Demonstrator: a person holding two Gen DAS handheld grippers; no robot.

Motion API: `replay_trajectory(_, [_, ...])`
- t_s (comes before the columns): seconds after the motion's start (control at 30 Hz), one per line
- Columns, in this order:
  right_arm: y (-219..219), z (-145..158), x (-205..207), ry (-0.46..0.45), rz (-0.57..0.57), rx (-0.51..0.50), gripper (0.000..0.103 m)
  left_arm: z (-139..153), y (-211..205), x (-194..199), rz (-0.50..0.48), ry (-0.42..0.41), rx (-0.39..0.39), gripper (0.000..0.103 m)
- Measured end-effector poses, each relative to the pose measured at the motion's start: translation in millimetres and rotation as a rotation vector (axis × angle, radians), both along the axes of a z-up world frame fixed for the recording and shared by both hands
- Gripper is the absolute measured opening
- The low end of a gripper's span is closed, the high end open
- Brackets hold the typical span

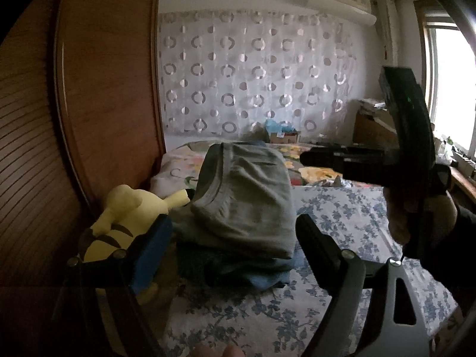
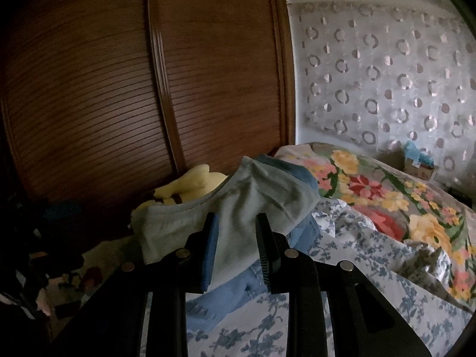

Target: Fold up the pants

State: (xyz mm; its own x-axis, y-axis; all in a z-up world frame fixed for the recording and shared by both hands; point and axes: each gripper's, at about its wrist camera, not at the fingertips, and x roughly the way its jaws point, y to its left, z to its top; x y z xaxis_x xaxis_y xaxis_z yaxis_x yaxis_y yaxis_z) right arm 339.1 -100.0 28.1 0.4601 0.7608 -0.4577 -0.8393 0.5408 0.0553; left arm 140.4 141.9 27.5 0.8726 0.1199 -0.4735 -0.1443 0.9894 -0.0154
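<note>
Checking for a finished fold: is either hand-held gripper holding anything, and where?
Neither. The left hand-held gripper and right hand-held gripper are open by the grey pants.

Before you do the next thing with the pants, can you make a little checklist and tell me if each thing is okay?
1. Grey pants folded and lying on the pile: ok, they lie on top of the blue clothes.
2. Left gripper let go: ok, jaws wide open, nothing between them.
3. Right gripper let go: cannot tell, its narrow jaws sit around grey fabric and contact is unclear.
4. Yellow plush toy out of the way: ok, beside the pile against the wooden wardrobe.
5. Pile steady on the flowered sheet: cannot tell.
</note>
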Motion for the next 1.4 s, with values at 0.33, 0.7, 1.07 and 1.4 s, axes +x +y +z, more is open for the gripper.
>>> replay_trajectory(0.33, [-28.8, -4.6, -39.3, 0.004, -0.082, 0.009, 0.075, 12.4, -15.6, -24.7, -0.03, -0.037, 0.004, 0.085])
replay_trajectory(0.7, [-56.6, 3.7, -95.7, -0.015, -0.187, 0.035, 0.08, 17.3, -37.7, -41.5, -0.078, -0.042, -0.009, 0.085])
replay_trajectory(1.07, [-88.6, 7.8, -153.4, -0.04, -0.353, 0.018, 0.08, 8.1, -79.8, -48.9, -0.154, -0.037, -0.021, 0.085])
replay_trajectory(1.4, [-115.6, 3.6, -191.3, -0.037, -0.477, 0.029, 0.08, 2.3, -120.0, -54.9, -0.221, -0.014, -0.023, 0.085])
